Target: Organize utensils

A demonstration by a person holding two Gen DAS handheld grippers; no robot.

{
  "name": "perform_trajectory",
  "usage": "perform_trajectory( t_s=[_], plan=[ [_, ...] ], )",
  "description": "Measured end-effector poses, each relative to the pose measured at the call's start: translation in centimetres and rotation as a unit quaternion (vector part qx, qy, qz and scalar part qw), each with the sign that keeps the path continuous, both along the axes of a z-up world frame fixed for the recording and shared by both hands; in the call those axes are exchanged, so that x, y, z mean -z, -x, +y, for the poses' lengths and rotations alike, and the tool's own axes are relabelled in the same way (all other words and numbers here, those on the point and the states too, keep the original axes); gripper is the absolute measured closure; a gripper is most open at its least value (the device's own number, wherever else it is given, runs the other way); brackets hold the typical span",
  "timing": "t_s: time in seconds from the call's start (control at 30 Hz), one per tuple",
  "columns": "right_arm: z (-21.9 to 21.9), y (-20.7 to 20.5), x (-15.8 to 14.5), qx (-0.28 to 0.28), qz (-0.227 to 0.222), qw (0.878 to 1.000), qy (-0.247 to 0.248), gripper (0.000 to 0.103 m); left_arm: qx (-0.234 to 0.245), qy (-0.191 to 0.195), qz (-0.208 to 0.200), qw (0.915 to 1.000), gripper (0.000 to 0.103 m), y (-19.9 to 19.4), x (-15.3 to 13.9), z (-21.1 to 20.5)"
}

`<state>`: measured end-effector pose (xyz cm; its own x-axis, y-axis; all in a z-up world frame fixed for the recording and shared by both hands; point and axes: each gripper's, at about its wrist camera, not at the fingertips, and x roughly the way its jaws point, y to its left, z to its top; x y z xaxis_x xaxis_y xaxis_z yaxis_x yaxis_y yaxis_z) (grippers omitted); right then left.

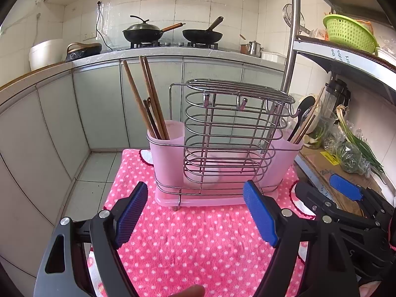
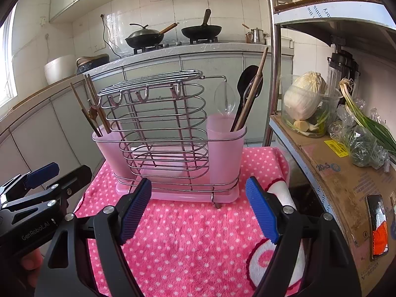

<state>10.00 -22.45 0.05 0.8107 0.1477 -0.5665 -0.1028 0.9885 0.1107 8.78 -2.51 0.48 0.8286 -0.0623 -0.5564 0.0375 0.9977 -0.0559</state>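
The utensil rack (image 1: 222, 146) stands at the centre of both views on a pink dotted towel (image 1: 188, 242) that covers the table. Wooden chopsticks (image 1: 148, 99) lean in its pink cup at frame left of the left wrist view; a black spoon (image 2: 247, 86), a clear spoon (image 2: 224, 99) and more sticks fill the other cup (image 2: 226, 148), right of centre in the right wrist view. The chopsticks look light, stiff and smooth, so they may slip; a pinch on the bare upper shafts seems best. The spoons are probably best taken by the bowls, their only exposed part. Left gripper (image 1: 195, 215) and right gripper (image 2: 198, 212) both hover with jaws spread wide, holding nothing. The frosted cups hide the utensils' lower ends, and the wire basket in the middle appears empty.
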Motion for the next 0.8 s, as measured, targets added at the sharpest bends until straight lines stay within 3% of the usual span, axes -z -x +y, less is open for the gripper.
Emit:
perform_trajectory(
  t_s=[0.8],
  plan=[
    [0.06, 0.08, 0.25, 0.001, 0.001, 1.0, 0.0, 0.024, 0.003, 0.001, 0.003, 1.0, 0.027, -0.13, 0.19, 0.03]
  ],
)
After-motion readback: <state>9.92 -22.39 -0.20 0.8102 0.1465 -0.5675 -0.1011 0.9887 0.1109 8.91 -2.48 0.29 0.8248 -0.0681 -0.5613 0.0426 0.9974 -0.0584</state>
